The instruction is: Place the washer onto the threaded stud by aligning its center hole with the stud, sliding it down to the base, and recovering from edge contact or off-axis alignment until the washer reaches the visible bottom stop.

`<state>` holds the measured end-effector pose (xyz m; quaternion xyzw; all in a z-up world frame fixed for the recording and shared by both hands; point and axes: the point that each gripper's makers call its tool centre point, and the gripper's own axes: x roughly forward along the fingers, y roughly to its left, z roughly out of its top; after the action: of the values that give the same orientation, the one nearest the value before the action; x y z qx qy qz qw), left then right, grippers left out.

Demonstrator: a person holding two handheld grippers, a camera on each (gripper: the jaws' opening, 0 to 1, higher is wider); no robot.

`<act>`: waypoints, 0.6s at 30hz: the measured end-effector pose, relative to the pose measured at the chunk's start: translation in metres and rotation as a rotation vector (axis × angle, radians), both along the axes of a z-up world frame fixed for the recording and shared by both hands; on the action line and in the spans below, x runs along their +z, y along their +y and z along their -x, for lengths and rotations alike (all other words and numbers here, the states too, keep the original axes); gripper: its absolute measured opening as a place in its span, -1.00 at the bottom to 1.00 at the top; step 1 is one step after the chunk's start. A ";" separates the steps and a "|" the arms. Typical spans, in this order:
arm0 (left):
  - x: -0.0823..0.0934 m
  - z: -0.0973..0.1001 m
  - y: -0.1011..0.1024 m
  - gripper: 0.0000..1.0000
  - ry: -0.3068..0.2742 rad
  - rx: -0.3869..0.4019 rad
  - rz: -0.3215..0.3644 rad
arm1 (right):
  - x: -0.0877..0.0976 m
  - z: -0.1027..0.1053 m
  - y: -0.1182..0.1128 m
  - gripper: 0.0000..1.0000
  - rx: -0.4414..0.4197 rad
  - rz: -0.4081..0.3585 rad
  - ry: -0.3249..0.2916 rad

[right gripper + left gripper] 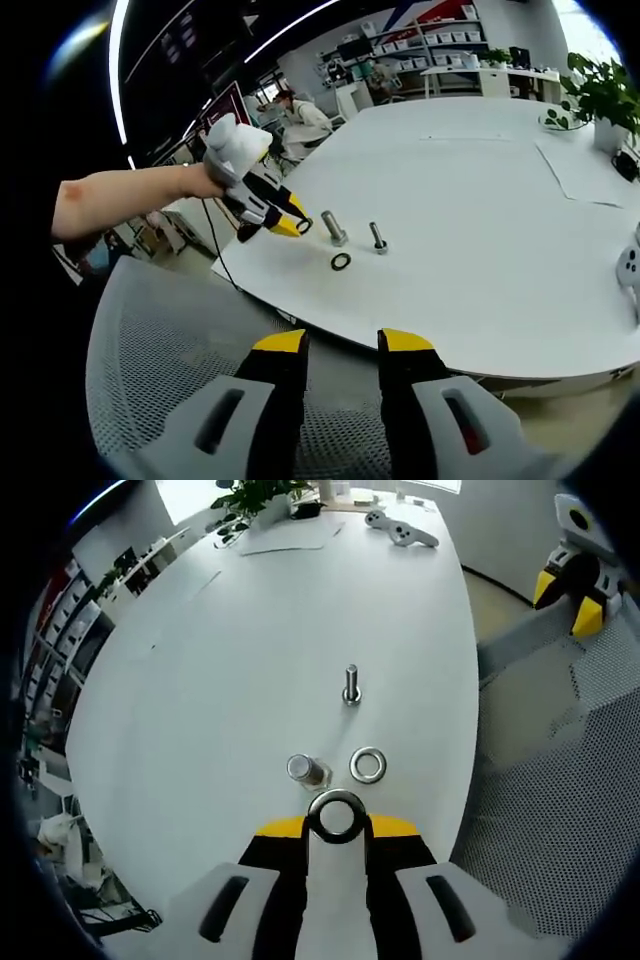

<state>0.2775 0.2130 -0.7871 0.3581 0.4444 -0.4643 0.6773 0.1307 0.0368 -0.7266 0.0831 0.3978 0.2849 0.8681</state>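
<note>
Washer [337, 816] pinched in left gripper [337, 825] fingers, threaded stud [351, 684] well beyond

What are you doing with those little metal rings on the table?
The left hand-held gripper is pinching a small shiny metal washer above the white table. A short upright threaded metal stud waits farther on. Another silver ring washer and a stubby metal bolt sit nearby. The right hand-held gripper hangs open beside the table.

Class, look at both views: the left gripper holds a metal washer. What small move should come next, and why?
Probably carry the silver metal washer, clamped in the left gripper, forward over the upright threaded steel stud: the stud stands bare on the white table, well ahead of the washer.
</note>
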 end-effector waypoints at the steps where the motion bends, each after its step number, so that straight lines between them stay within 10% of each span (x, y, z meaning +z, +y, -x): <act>1: 0.002 -0.001 0.000 -0.63 -0.003 -0.001 0.000 | 0.000 0.000 0.000 -0.39 0.001 0.000 0.000; 18: 0.009 -0.017 -0.008 -0.63 -0.048 -0.003 0.009 | 0.001 0.000 0.000 -0.39 0.000 -0.005 -0.004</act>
<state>0.2949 0.2050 -0.7779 0.3668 0.4252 -0.4586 0.6887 0.1304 0.0373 -0.7261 0.0850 0.3955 0.2861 0.8686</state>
